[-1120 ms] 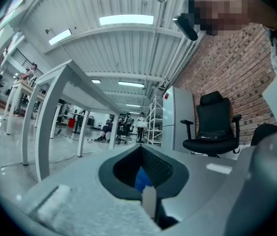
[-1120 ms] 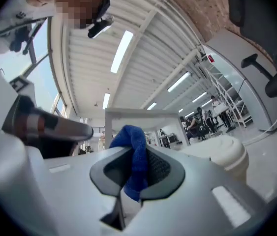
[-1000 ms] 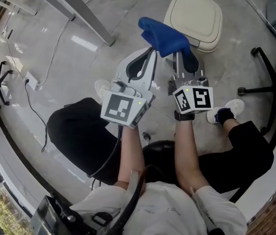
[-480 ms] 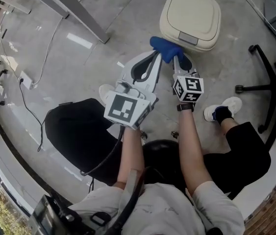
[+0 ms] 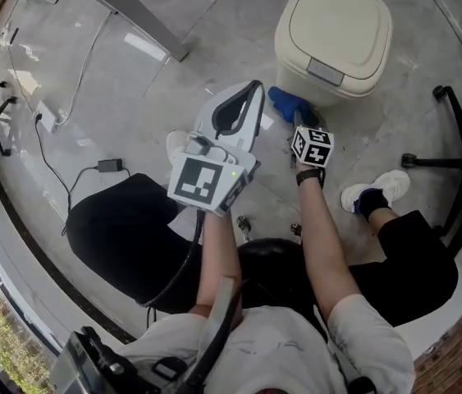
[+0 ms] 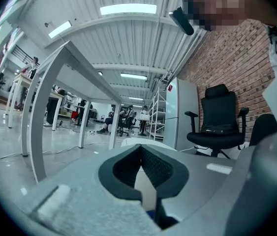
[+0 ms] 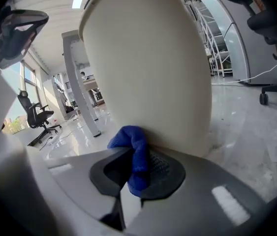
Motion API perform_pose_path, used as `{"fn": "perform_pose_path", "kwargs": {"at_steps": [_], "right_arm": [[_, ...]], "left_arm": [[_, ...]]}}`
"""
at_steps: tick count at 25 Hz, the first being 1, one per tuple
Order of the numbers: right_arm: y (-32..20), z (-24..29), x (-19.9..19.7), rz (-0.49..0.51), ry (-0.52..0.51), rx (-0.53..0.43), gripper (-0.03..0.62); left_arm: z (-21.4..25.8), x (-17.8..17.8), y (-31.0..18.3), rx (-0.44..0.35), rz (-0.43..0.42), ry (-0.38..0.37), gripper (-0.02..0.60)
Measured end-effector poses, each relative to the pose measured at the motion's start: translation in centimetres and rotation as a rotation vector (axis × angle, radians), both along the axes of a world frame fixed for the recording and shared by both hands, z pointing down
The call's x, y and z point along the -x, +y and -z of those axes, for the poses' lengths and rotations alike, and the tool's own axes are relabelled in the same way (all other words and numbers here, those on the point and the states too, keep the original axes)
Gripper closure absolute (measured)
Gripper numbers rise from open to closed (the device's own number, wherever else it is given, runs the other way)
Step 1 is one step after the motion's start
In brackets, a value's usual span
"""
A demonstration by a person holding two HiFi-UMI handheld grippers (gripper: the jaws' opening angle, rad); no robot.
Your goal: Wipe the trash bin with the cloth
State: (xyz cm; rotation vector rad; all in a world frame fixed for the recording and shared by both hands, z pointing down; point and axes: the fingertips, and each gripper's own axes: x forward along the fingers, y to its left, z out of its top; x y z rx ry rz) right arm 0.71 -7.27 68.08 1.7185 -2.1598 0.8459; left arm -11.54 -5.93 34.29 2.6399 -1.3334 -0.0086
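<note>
trash bin (image 5: pixel 333 27), cloth (image 5: pixel 284 103) touching lower wall

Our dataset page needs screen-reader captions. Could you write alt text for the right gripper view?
The right gripper, shut on a blue cloth, holds it against the lower side of a beige trash bin that fills the view. Glossy floor and an office chair lie behind.
</note>
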Motion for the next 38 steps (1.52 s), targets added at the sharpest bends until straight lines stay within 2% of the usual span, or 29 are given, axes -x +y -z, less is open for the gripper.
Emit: {"fn": "perform_pose_path", "kwargs": {"at_steps": [3,5,7,11,14,17,20,22,27,30,32,36,38], "right_arm": [[0.0,0.8,0.7,0.041,-0.033,0.010,0.554],[0.9,3.6,1.6,0.071,-0.079,-0.025,0.554],[1.7,8.3,2.6,0.127,-0.118,-0.109,0.554],[2.5,20.5,2.6,0.229,-0.203,-0.338,0.553],[3.4,29.2,2.0,0.308,-0.226,-0.518,0.553],[3.0,33.2,0.0,0.295,-0.229,-0.583,0.553],[2.5,30.3,-1.6,0.260,-0.198,-0.489,0.554],[2.3,26.4,-2.3,0.240,-0.164,-0.408,0.554],[1.5,15.0,-3.0,0.216,-0.049,-0.194,0.554],[0.7,9.7,-2.1,0.250,-0.036,-0.099,0.554],[0.2,6.3,-1.5,0.282,-0.018,-0.045,0.554],[0.8,-0.1,-2.3,0.265,-0.014,0.112,0.554],[1.2,-1.7,-2.9,0.273,-0.011,0.155,0.554]], "left_arm": [[1.2,0.5,-0.5,-0.021,0.075,0.010,0.583],[1.9,0.8,-0.3,-0.032,0.116,0.017,0.583],[2.9,1.1,0.0,-0.060,0.159,0.028,0.583],[6.0,1.5,1.0,-0.124,0.261,0.064,0.582],[7.7,0.8,2.1,-0.184,0.285,0.098,0.583],[8.8,-0.2,2.8,-0.214,0.288,0.109,0.583],[9.4,-1.4,3.5,-0.222,0.291,0.088,0.582],[9.7,-1.9,3.6,-0.222,0.309,0.076,0.583],[8.3,-3.6,3.2,-0.179,0.293,0.049,0.583],[7.4,-3.5,2.8,-0.181,0.336,0.066,0.582],[6.5,-3.7,2.1,-0.176,0.340,0.046,0.583],[4.4,-3.1,1.0,-0.104,0.393,0.032,0.582],[3.9,-3.0,0.9,-0.105,0.413,0.036,0.582]]}}
